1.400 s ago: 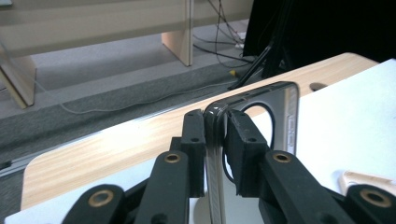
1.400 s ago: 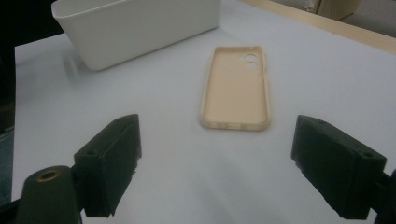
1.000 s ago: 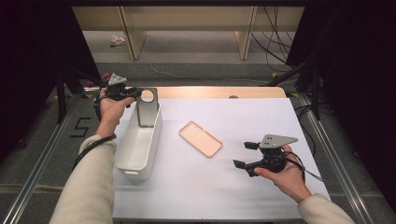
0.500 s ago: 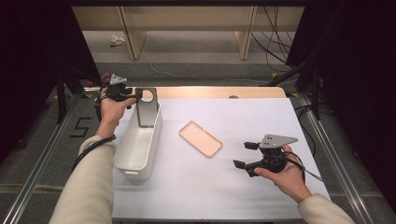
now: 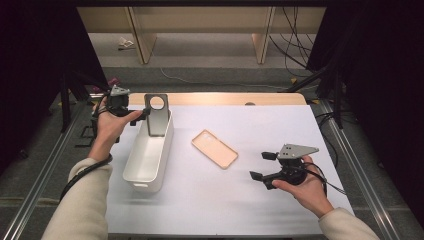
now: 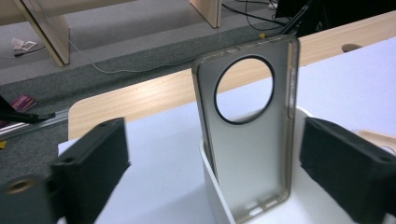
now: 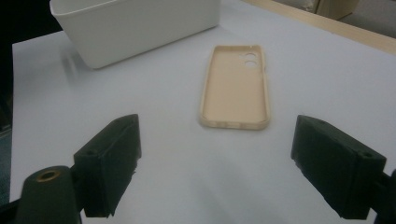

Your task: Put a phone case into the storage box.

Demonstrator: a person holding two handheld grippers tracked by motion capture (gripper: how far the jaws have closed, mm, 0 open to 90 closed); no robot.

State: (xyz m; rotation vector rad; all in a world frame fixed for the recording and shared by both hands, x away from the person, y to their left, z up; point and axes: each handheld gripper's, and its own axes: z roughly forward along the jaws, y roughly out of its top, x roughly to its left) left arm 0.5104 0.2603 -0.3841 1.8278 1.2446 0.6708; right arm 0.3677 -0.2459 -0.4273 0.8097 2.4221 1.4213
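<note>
White table sheet point(image 5: 280, 125) over a pale wooden tabletop point(image 5: 220, 98), metal rails point(image 5: 35, 200) along left and right edges. Beyond the far edge, grey carpet floor point(image 5: 210, 77), light wooden furniture legs point(image 5: 140, 35), black cables point(image 5: 295, 30) at far right. Dark curtains point(image 5: 380, 75) on both sides. Even overhead light.

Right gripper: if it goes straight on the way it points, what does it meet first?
Likely the beige case, lying flat and centred ahead of the open right gripper. The white bin sits farther off to the side. Depth is unclear.
</note>
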